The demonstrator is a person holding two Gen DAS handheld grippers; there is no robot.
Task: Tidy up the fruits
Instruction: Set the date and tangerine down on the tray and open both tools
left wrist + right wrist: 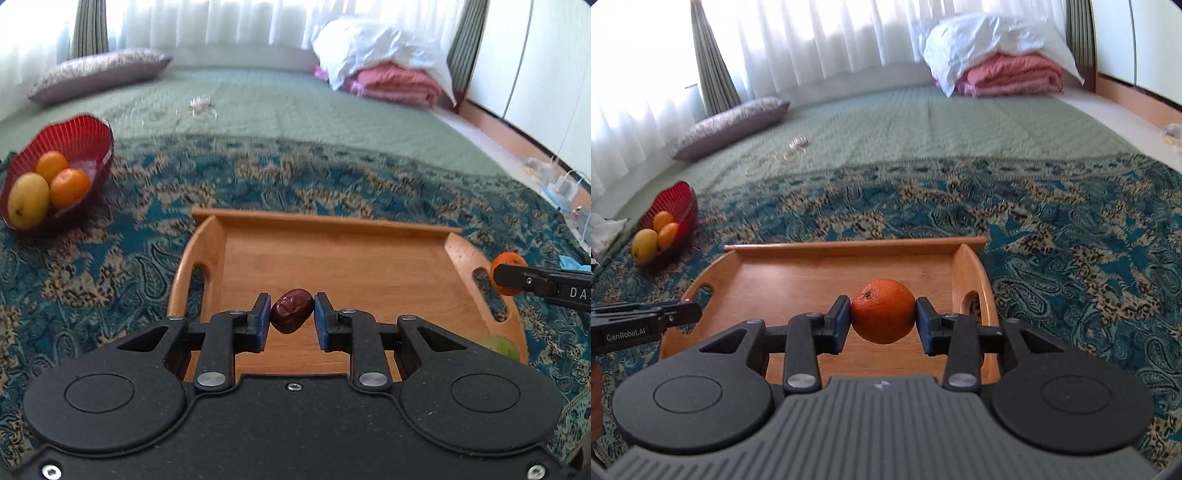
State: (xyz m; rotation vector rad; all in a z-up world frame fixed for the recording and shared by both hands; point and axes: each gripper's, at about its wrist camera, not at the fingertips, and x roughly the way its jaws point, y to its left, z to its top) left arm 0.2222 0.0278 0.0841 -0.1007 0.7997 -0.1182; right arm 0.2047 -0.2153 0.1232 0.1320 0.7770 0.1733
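My left gripper (291,314) is shut on a dark red date (291,311), held above the wooden tray (332,225). My right gripper (883,317) is shut on an orange (883,315) over the same tray (849,245). In the left wrist view that orange (508,260) and the right gripper's finger show at the tray's right handle. A red bowl (79,134) on the far left holds two oranges (69,186) and a yellow mango (27,199). A green fruit (500,345) peeks out at the tray's near right corner.
The tray lies on a blue patterned blanket (1071,236) over a green quilt (923,122). A grey pillow (96,72) and folded pink bedding (399,83) under a white cover lie at the back. Small clutter (554,181) sits along the right edge.
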